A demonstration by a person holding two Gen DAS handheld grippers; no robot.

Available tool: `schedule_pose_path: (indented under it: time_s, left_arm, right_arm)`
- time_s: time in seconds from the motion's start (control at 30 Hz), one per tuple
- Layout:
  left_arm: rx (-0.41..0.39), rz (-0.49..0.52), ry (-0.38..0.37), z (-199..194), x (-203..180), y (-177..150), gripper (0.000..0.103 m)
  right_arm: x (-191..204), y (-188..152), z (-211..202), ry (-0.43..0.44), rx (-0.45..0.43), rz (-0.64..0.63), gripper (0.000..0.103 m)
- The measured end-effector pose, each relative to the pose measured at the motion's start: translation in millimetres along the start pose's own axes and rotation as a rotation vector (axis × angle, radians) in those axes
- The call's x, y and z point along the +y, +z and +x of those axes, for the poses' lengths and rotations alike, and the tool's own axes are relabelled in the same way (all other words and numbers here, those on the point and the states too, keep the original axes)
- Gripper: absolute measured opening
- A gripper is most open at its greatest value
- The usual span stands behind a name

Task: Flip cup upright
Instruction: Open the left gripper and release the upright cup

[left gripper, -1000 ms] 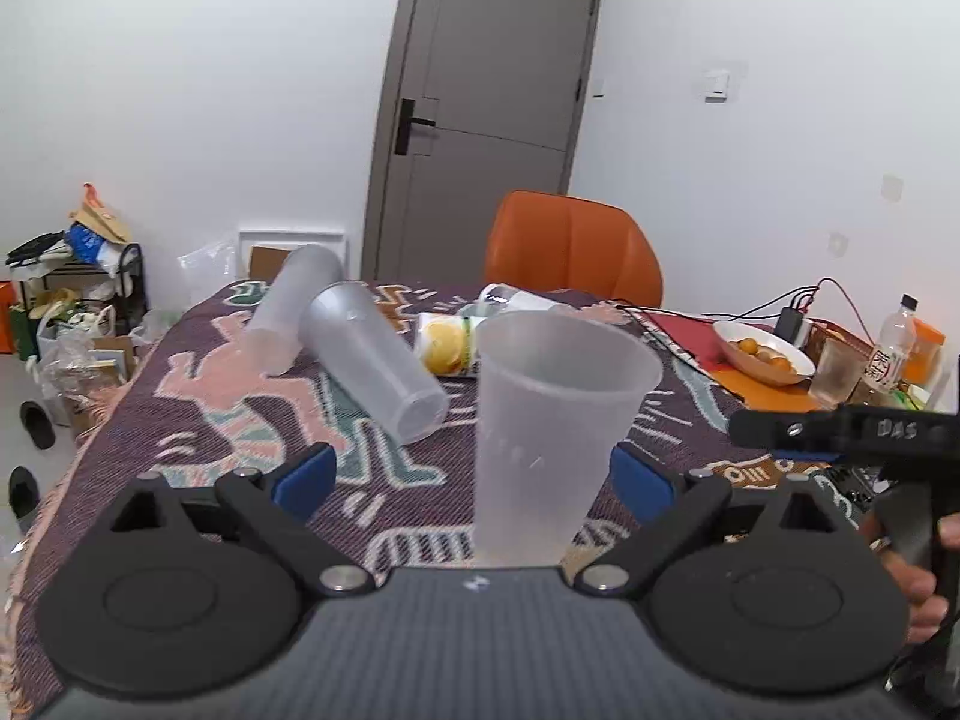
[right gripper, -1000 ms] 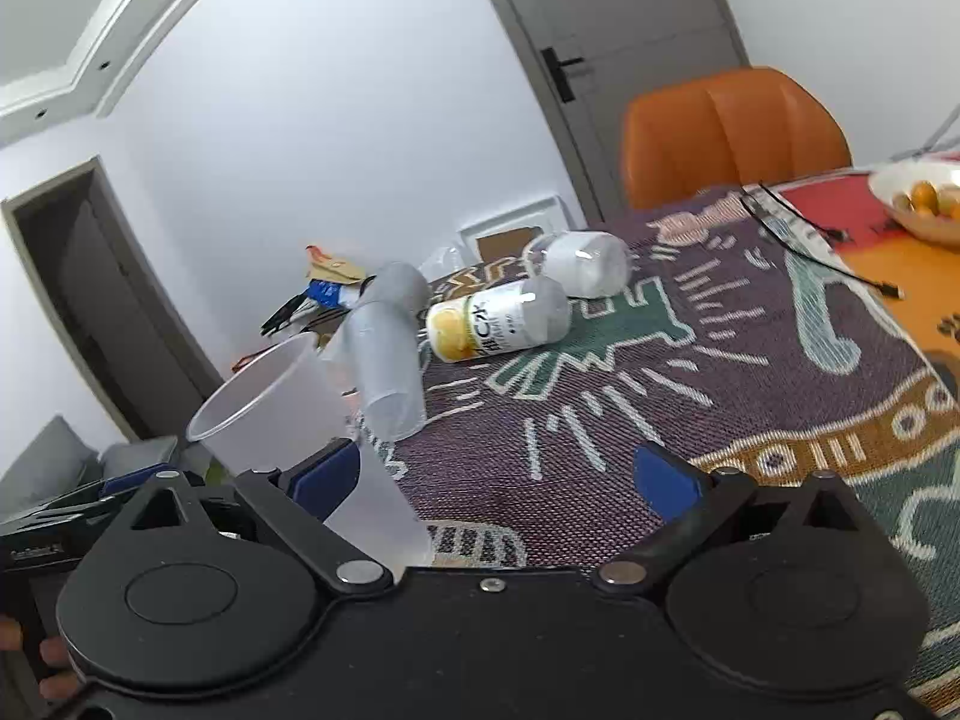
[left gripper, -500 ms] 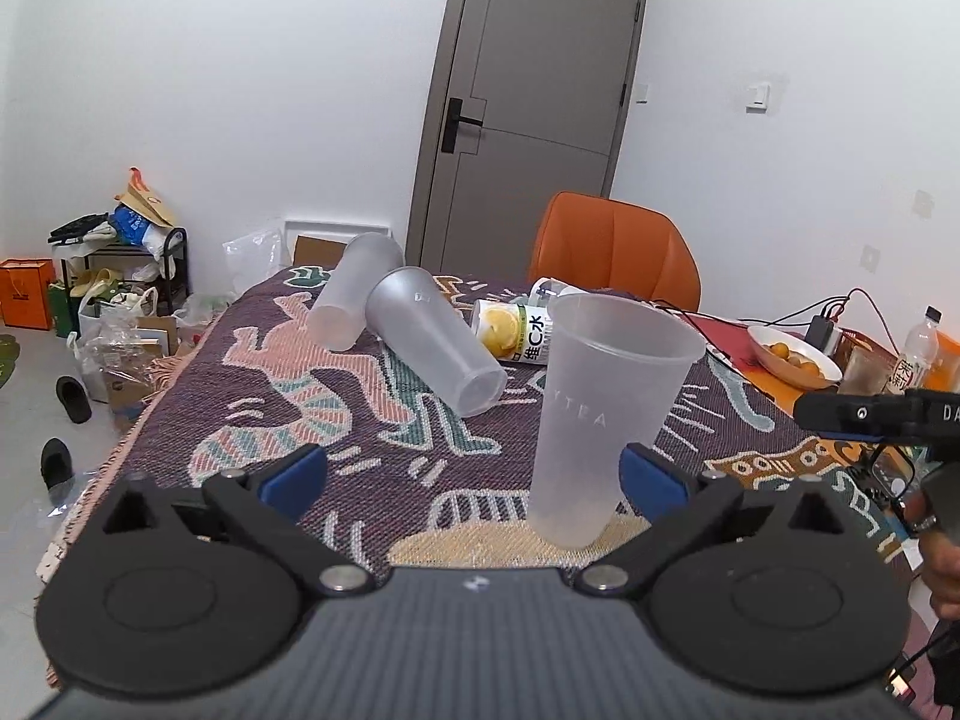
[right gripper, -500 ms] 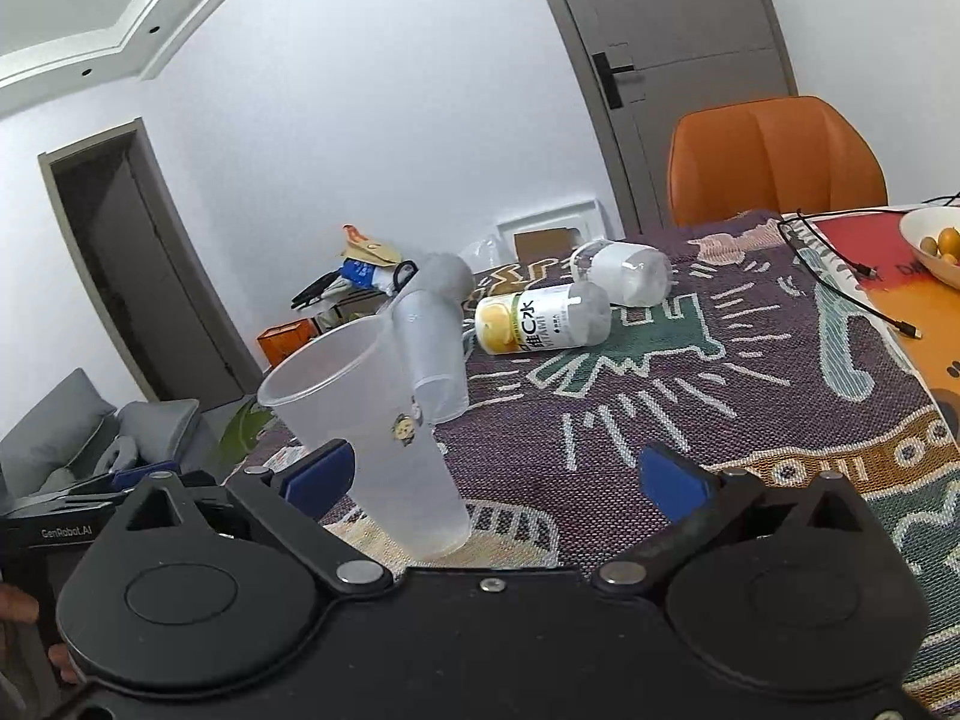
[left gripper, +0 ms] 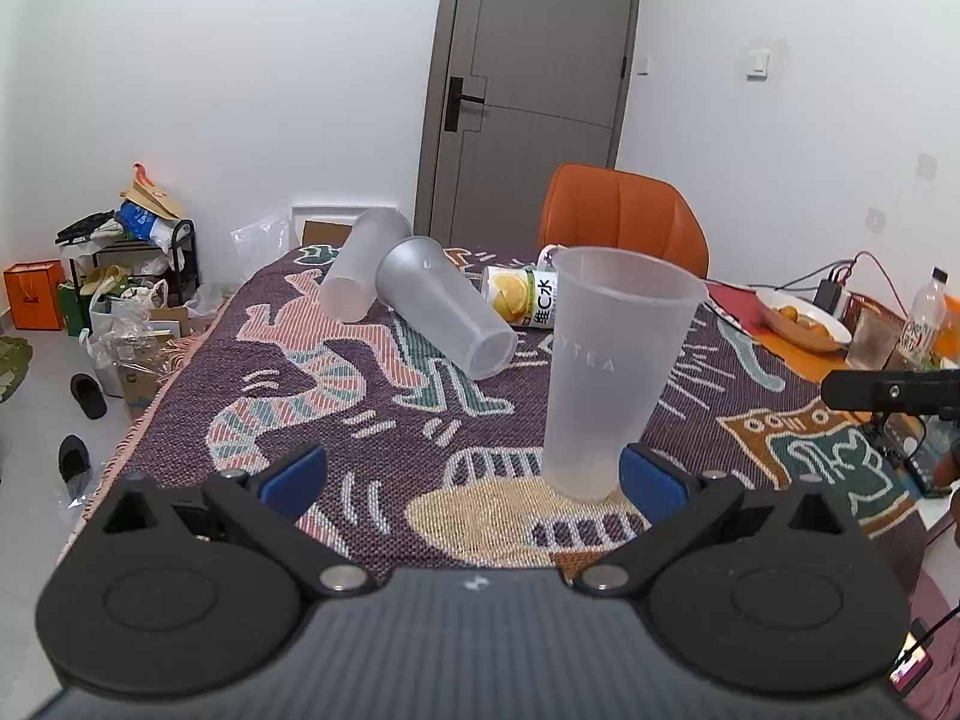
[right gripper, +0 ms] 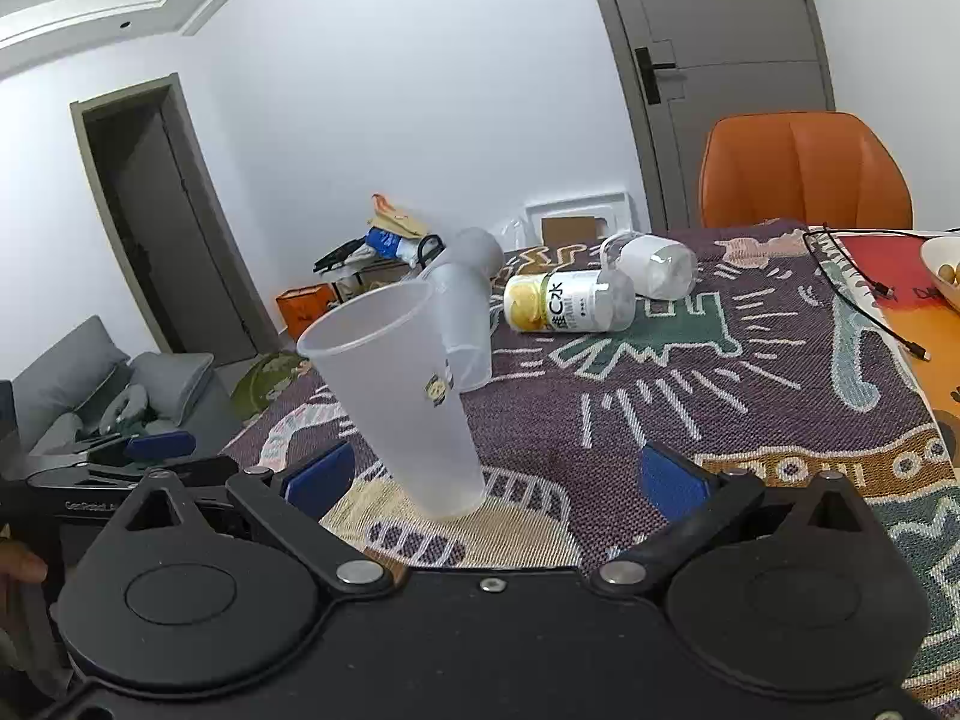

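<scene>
We see the frosted plastic cup (left gripper: 609, 372) standing mouth-up on the woven patterned tablecloth (left gripper: 384, 408), near the front edge, so we judge the flip itself done for this one. Our left gripper (left gripper: 471, 477) has its blue-padded fingers spread wide with nothing between them, the cup's base just ahead of the right pad, a stance that suits a release; our right gripper (right gripper: 492, 474) is likewise spread and empty beside the cup. Two more frosted cups (left gripper: 444, 312) lie on their sides farther back, next to a lemon drink bottle (left gripper: 522, 294), probably waiting their turn.
</scene>
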State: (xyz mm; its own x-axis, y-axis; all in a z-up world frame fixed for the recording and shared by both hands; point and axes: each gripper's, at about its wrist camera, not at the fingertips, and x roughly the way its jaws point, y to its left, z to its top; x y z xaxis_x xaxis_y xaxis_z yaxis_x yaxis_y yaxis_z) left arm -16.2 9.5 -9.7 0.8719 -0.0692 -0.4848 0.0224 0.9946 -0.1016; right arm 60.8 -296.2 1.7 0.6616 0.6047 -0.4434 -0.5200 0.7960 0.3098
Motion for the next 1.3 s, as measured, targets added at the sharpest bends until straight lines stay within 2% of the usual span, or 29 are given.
schedule_pose_path:
  time_s: [0.33, 1.3]
  left_arm:
    - [0.017, 0.019, -0.014, 3.0, -8.5, -3.5, 0.103]
    - [0.027, 0.000, 0.006, 5.2, -2.5, -2.0, 0.103]
  right_arm:
    - [2.6, -1.3, 3.9, 0.007, 0.008, -0.010, 0.103]
    - [-1.0, -4.4, 9.3, -0.009, 0.019, 0.004, 0.103]
